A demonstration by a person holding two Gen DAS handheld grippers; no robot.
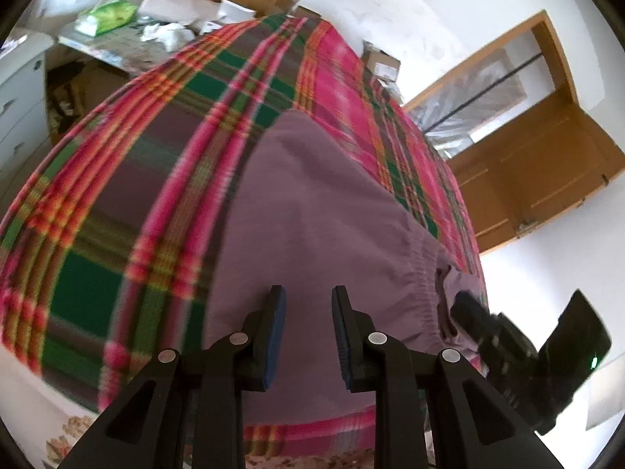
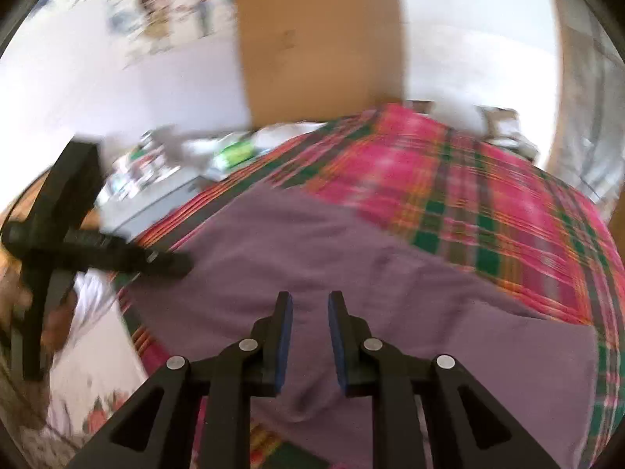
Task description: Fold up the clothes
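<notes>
Currently the mauve garment (image 1: 312,211) lies spread flat on the plaid bedspread (image 1: 136,164), near the bed's front edge. Left tool (image 1: 308,305) hovers over the cloth, fingers parted, gripping nothing. Right tool (image 2: 309,308) likewise released above the garment (image 2: 351,273). Right-wrist view blurred. Elastic waistband (image 1: 414,273) lies beside the right tool.

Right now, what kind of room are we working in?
Most likely a home bedroom: the purple garment lies on a bed under a plaid blanket, a cluttered side table stands beside it, and a wooden door is nearby.
</notes>
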